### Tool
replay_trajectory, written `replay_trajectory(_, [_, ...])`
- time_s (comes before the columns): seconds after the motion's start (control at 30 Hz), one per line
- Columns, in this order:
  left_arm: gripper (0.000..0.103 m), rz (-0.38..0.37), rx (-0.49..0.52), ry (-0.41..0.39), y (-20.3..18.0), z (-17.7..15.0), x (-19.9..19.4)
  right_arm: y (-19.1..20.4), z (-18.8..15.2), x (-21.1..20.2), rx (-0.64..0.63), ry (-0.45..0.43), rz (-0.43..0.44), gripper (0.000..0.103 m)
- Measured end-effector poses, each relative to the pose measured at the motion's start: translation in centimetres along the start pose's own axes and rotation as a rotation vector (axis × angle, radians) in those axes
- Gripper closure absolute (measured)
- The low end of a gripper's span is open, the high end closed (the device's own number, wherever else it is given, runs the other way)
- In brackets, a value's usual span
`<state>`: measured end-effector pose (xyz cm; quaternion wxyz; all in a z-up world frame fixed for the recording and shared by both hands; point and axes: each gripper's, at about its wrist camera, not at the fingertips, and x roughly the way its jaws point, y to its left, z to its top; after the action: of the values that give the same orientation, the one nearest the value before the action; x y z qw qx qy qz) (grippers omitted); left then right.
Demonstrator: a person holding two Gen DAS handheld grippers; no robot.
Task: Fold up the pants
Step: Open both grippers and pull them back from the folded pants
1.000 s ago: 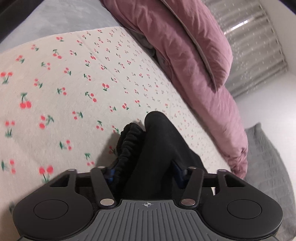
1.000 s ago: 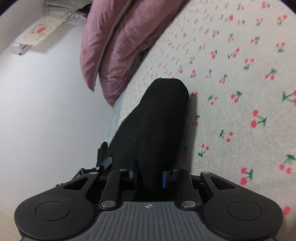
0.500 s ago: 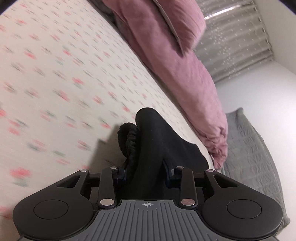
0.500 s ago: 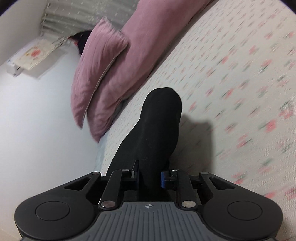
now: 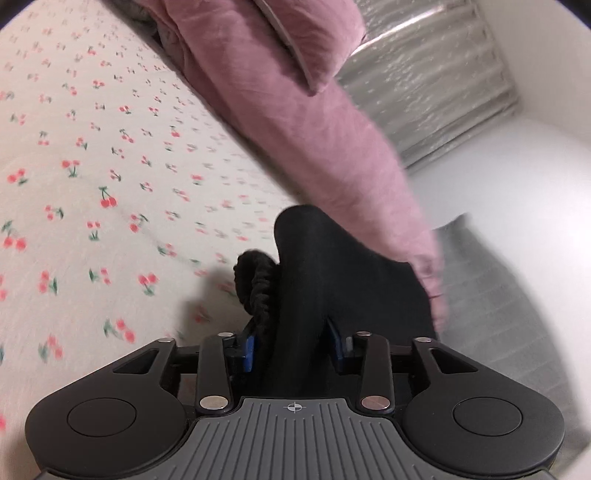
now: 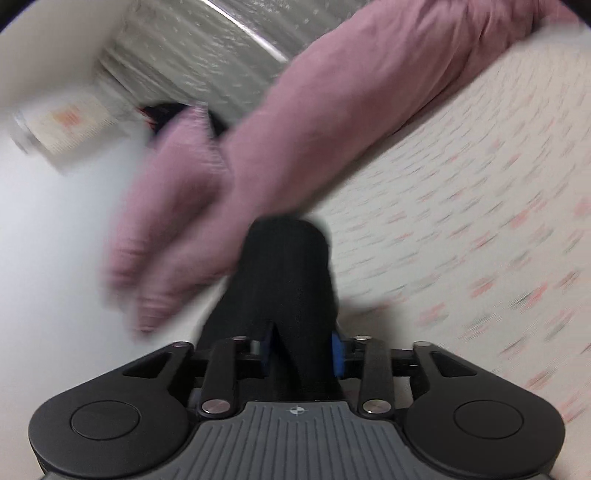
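Lower centre, both views: left gripper (image 5: 293,347) and right gripper (image 6: 301,352), each with black pants (image 5: 314,288) bunched between the blue pads; the jaws have just been opening, but cloth still fills both gaps. Beyond lie the cherry-print sheet (image 5: 92,177) and, upper frame, the pink duvet (image 5: 295,110). Judged step: carrying the gathered fold across. Next, lay it flat, then release.

The pants (image 5: 314,280) rise off the bed sheet (image 5: 92,184) between the left gripper's (image 5: 291,347) jaws, waistband bunched at left. Behind them the duvet (image 5: 295,122) lies along the sheet's far edge, a pillow (image 5: 306,33) on top.
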<state>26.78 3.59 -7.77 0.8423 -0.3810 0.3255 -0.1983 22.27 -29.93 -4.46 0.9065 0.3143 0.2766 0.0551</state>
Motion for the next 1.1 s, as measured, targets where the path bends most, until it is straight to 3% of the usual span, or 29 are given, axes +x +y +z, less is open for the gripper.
replay_trajectory(0.03, [0.052,0.076,0.067,-0.001,-0.2,-0.2,1.1,-0.3,-0.3,0.6,-0.065,-0.015,-0.083,0.064])
replay_trajectory(0.07, [0.034,0.129,0.141,-0.032,-0.5,-0.6,1.7,-0.7,-0.5,1.2,-0.106,-0.003,-0.146,0.064])
replay_trajectory(0.1, [0.032,0.146,0.182,-0.055,-0.8,-0.7,1.9,-1.1,-0.7,1.7,-0.128,0.017,-0.176,0.064])
replay_trajectory(0.2, [0.032,0.166,0.197,-0.044,-1.4,-0.3,1.8,-1.9,-0.6,1.2,-0.115,0.027,-0.142,0.061])
replay_trajectory(0.3, [0.032,0.185,0.236,-0.035,-2.0,0.0,1.1,-1.2,-0.4,-0.2,-0.128,0.006,-0.110,0.049])
replay_trajectory(0.4, [0.032,0.246,0.295,-0.039,-3.8,-0.2,0.3,0.0,-0.6,-1.7,-0.203,0.010,-0.133,0.046])
replay_trajectory(0.53, [0.025,0.291,0.384,-0.028,-5.9,-1.2,-1.9,2.2,-1.9,-4.1,-0.323,0.033,-0.179,0.034])
replay_trajectory(0.63, [0.020,0.339,0.458,-0.015,-7.5,-2.8,-3.5,3.3,-2.9,-5.7,-0.347,0.035,-0.189,0.024])
replay_trajectory(0.73, [0.019,0.366,0.527,0.019,-8.6,-4.2,-4.8,4.1,-3.5,-7.1,-0.360,0.049,-0.205,0.021])
replay_trajectory(0.83, [0.017,0.409,0.519,0.049,-9.6,-5.2,-6.4,4.9,-4.3,-9.0,-0.393,0.046,-0.223,0.017])
replay_trajectory(1.0, [0.003,0.502,0.532,0.075,-11.0,-8.0,-9.0,5.8,-6.5,-11.7,-0.445,0.005,-0.288,0.007])
replay_trajectory(1.1, [0.000,0.518,0.528,0.086,-11.4,-10.0,-10.1,5.9,-8.2,-12.4,-0.466,0.005,-0.342,0.005])
